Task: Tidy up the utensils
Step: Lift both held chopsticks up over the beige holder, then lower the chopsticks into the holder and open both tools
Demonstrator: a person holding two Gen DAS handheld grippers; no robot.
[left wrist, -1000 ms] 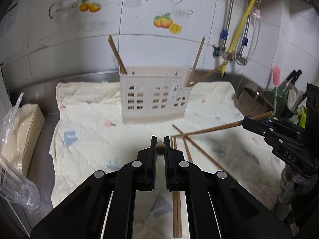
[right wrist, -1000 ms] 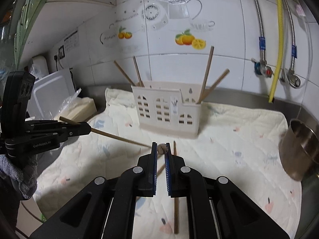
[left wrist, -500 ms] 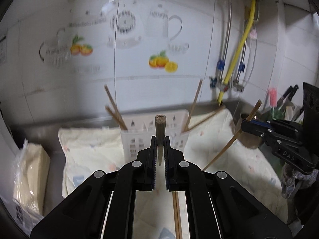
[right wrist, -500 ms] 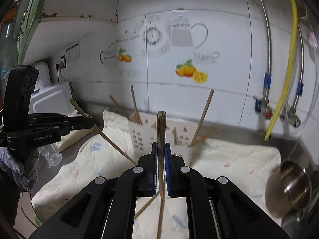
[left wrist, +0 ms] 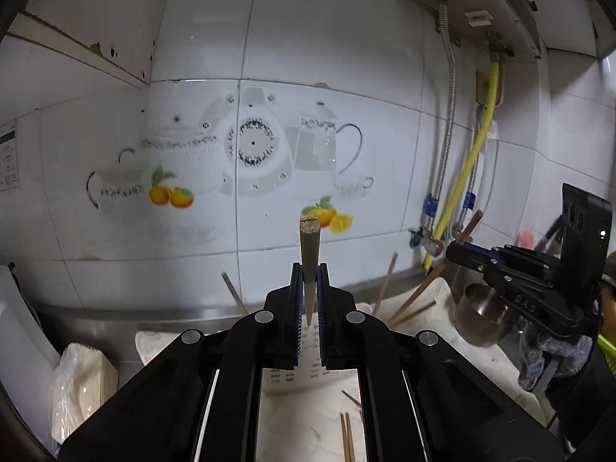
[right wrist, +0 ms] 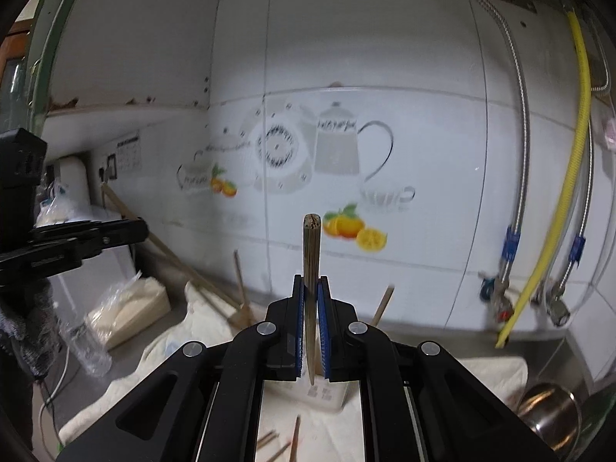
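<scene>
A: What is the left hand-held gripper doing?

B: It is clamped on a wooden chopstick, raised so the blunt end points up in front of the tiled wall. The thin end runs down between the pads.

A: And the right hand-held gripper?

B: It pinches its own chopstick, upright too. In the left wrist view that gripper shows at the right edge, its stick slanting down toward the white utensil holder.

A: Where are the other chopsticks?

B: Several already stand in the holder, leaning outward; one at its left, others at its right. A loose pair lies on the quilted cloth below the left gripper, and a few more lie below the right one.

A: Anything else nearby?

B: A steel bowl sits at the right of the table, near the yellow hose.
</scene>
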